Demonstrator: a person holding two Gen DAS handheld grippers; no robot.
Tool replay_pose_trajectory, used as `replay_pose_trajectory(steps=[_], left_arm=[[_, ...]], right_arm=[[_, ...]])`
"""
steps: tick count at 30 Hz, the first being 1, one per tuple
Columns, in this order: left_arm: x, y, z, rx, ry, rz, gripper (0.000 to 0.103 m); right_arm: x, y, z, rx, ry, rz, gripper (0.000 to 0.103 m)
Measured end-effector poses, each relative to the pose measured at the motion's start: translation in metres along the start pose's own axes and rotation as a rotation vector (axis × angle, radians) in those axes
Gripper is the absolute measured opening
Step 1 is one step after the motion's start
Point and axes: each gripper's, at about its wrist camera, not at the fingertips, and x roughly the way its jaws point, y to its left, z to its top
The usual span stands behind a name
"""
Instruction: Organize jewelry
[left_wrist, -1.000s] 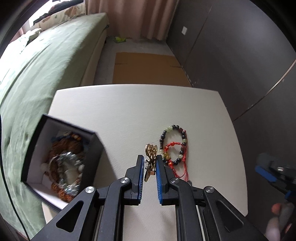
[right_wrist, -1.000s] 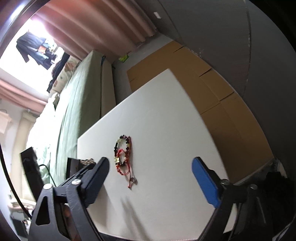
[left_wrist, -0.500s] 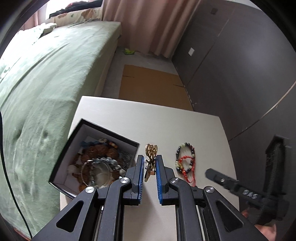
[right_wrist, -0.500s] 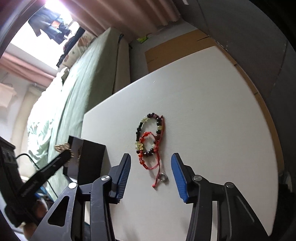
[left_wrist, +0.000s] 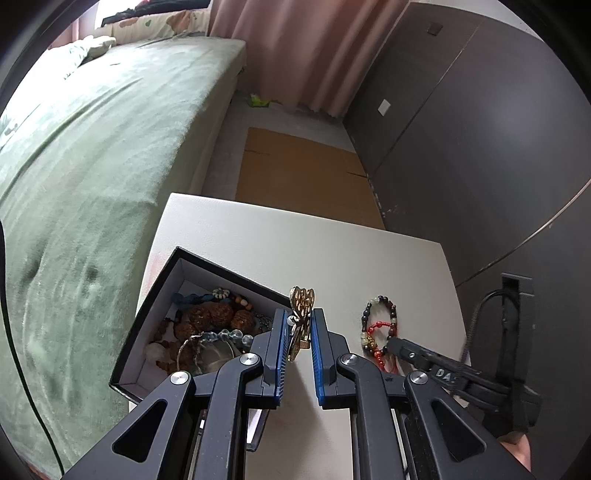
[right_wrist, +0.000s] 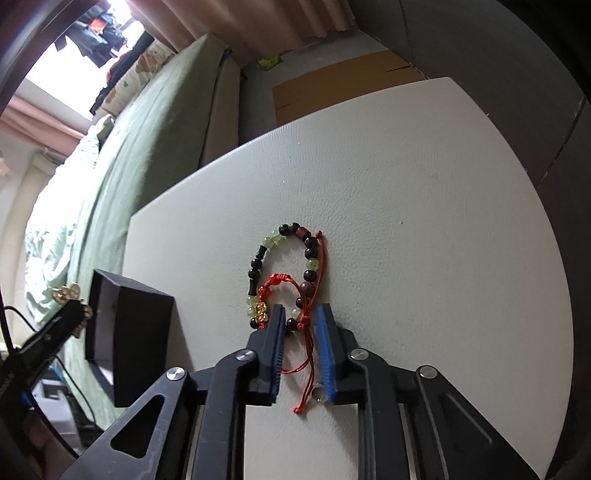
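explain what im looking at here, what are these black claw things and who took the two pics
Each is a hand-held gripper a person carries, with a camera looking along its two fingers. One picture is from the left hand-held gripper, shut on a gold ornament beside an open black box of jewelry. The other is from the right hand-held gripper, whose jaws are closing around a bead bracelet and a red cord bracelet lying tangled on the white table.
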Motion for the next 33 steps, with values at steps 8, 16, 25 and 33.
replay_pose_trajectory(steps=[8, 16, 25, 33], left_arm=[[-0.018, 0.016, 0.001, -0.033, -0.03, 0.001, 0.013], [-0.029, 0.036, -0.004, -0.091, -0.018, 0.028, 0.013], [-0.043, 0.051, -0.011, -0.148, -0.03, -0.02, 0.074], [-0.065, 0.075, -0.011, -0.198, -0.064, -0.011, 0.074]], right_arm=[[-0.005, 0.009, -0.005, -0.043, -0.027, -0.021, 0.009], [-0.042, 0.019, -0.018, -0.034, -0.113, 0.105, 0.009], [-0.066, 0.054, -0.043, -0.072, -0.156, 0.305, 0.009], [-0.076, 0.089, -0.058, -0.098, -0.198, 0.494, 0.009]])
